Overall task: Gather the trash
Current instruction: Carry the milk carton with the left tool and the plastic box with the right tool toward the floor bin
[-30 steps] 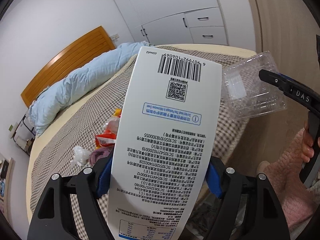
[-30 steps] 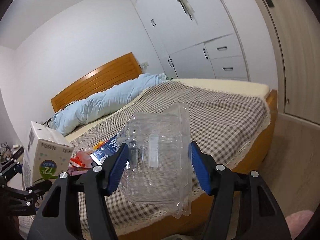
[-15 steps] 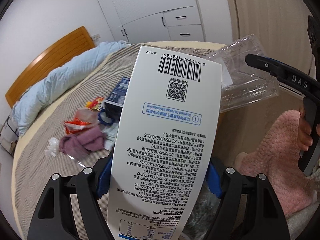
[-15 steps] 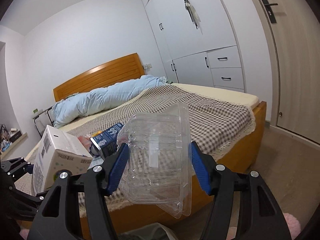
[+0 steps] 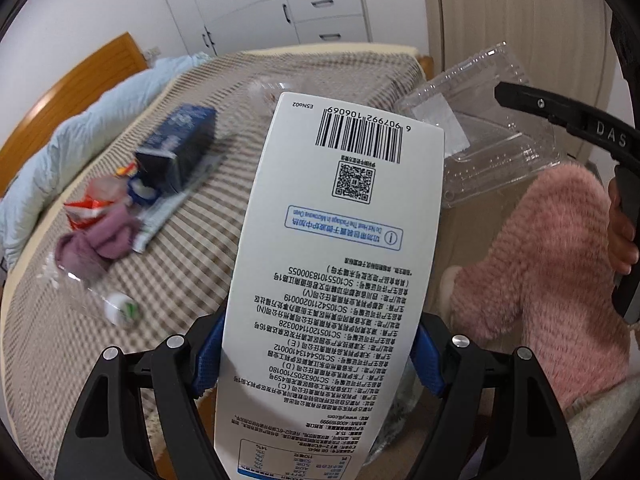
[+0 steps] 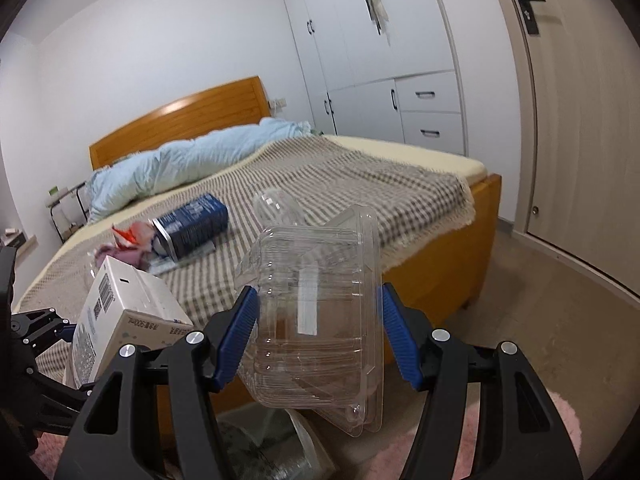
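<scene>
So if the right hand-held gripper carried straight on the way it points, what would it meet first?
Probably the bed. The right hand-held gripper, shut on a clear clamshell box, aims at the checked blanket near the bed's foot, with a clear bottle lying close to that line. Depth is hard to judge.

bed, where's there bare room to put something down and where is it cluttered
Free: the checked blanket from the clear bottle to the foot corner and far edge, and the strip between the dark blue carton and the light blue duvet. Crowded: the near side, with the carton, red wrapper and purple cloth bunched together.
</scene>
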`<action>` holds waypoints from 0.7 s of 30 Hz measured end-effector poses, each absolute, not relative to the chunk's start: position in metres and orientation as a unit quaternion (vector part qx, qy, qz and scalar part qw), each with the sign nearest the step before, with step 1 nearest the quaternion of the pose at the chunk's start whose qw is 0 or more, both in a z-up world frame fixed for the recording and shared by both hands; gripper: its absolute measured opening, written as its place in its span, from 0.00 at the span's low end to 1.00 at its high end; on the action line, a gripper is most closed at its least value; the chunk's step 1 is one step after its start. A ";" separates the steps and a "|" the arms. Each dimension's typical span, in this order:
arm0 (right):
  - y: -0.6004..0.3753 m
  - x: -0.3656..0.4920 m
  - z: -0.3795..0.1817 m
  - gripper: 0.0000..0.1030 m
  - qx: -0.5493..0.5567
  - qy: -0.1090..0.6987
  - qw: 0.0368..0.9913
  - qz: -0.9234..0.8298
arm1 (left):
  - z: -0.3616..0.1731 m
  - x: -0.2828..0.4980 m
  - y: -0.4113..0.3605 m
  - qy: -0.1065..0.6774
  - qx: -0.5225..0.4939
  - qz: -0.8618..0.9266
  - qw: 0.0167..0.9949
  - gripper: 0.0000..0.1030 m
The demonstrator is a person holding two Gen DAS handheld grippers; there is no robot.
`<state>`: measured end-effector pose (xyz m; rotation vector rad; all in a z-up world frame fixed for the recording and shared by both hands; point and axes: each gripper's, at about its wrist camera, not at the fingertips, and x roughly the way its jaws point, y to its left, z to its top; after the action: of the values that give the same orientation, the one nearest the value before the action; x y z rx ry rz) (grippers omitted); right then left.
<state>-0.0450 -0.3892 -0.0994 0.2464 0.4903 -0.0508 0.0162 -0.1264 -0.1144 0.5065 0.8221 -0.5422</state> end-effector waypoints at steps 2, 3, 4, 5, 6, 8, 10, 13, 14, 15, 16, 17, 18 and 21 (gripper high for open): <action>-0.388 -0.046 -0.109 0.59 0.115 0.255 0.960 -0.027 | -0.126 0.016 -0.128 0.398 0.243 -0.261 0.845 0.72; -0.387 -0.046 -0.113 0.59 0.113 0.261 0.958 -0.027 | -0.132 0.016 -0.128 0.402 0.243 -0.263 0.843 0.72; -0.386 -0.046 -0.118 0.59 0.109 0.269 0.957 -0.027 | -0.138 0.016 -0.129 0.406 0.243 -0.265 0.840 0.72; -0.386 -0.045 -0.123 0.59 0.106 0.276 0.955 -0.027 | -0.143 0.016 -0.129 0.410 0.242 -0.268 0.837 0.72; -0.385 -0.044 -0.128 0.59 0.103 0.281 0.954 -0.027 | -0.149 0.016 -0.128 0.416 0.241 -0.270 0.834 0.72; -0.384 -0.042 -0.135 0.59 0.102 0.291 0.951 -0.026 | -0.162 0.017 -0.128 0.427 0.244 -0.274 0.827 0.72; -0.383 -0.039 -0.144 0.59 0.101 0.301 0.948 -0.023 | -0.175 0.019 -0.130 0.434 0.251 -0.276 0.820 0.72; -0.380 -0.034 -0.156 0.59 0.095 0.314 0.944 -0.024 | -0.193 0.020 -0.134 0.442 0.262 -0.280 0.811 0.72; -0.379 -0.033 -0.159 0.59 0.092 0.318 0.943 -0.024 | -0.198 0.021 -0.134 0.444 0.264 -0.282 0.809 0.72; -0.379 -0.032 -0.162 0.59 0.088 0.321 0.943 -0.025 | -0.206 0.022 -0.135 0.449 0.265 -0.283 0.805 0.72; -0.378 -0.031 -0.166 0.59 0.085 0.323 0.942 -0.027 | -0.213 0.023 -0.136 0.454 0.267 -0.283 0.802 0.72; -0.378 -0.030 -0.169 0.59 0.083 0.325 0.942 -0.029 | -0.220 0.025 -0.137 0.460 0.269 -0.282 0.798 0.72; -0.378 -0.029 -0.171 0.59 0.082 0.327 0.941 -0.030 | -0.230 0.027 -0.138 0.469 0.272 -0.280 0.793 0.72; -0.381 -0.025 -0.184 0.59 0.087 0.337 0.937 -0.035 | -0.252 0.032 -0.140 0.482 0.279 -0.280 0.782 0.72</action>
<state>-0.0254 -0.3810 -0.1838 0.1787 0.6881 -0.0724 0.0317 -0.1403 -0.2518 0.6027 1.0414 -0.6053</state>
